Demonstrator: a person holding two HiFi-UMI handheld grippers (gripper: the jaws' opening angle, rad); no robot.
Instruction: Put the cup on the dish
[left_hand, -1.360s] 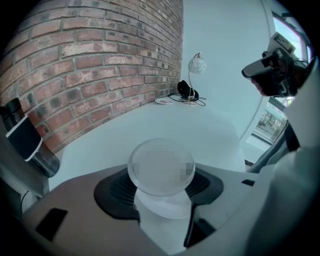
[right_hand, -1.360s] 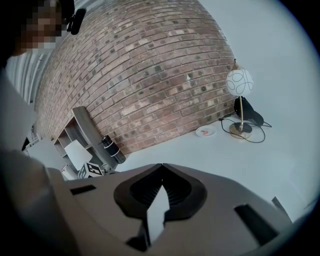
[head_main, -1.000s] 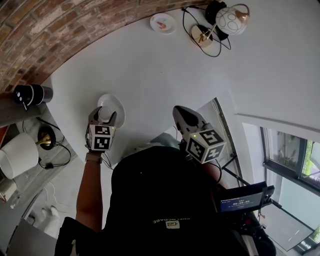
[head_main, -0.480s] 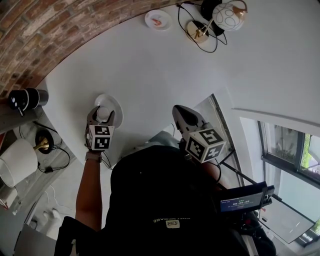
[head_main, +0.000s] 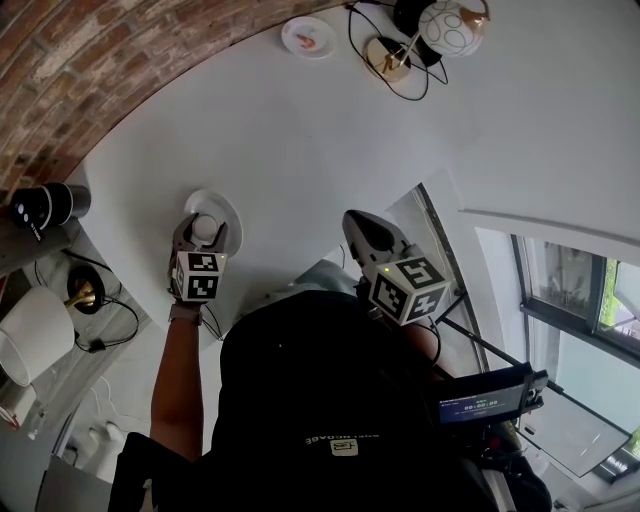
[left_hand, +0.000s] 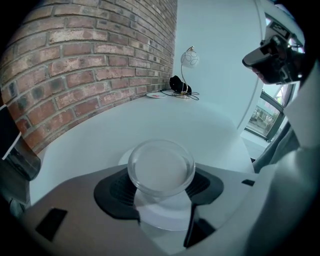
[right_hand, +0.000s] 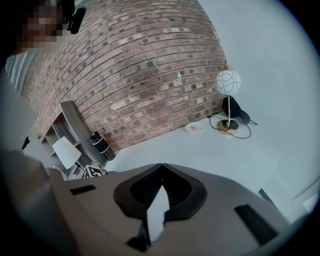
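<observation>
"Over at the near left of the table, what have you got?"

"My left gripper is pinching the clear cup by its sides. Both black pads are against the glass, and the jaws are set wide because the cup is wide. It sits directly above the white dish. Looking along the jaws, I see the dish's white under the cup's base."

"Touching down or not?"

"I can't tell from either view whether the base meets the dish. I'd judge this the placing step, close to its end."

"And the other one?"

"My right gripper is pressed together on nothing, tips meeting. It's held back near my body, well apart from the dish."

"Next move?"

"I'd say lower straight down until the cup rests flat near the dish's middle. Then spread the jaws evenly so neither pad drags the glass sideways, and back out along the jaw line. The glass looks smooth and light, so a lopsided release could tip it or skate it toward the rim."
</observation>
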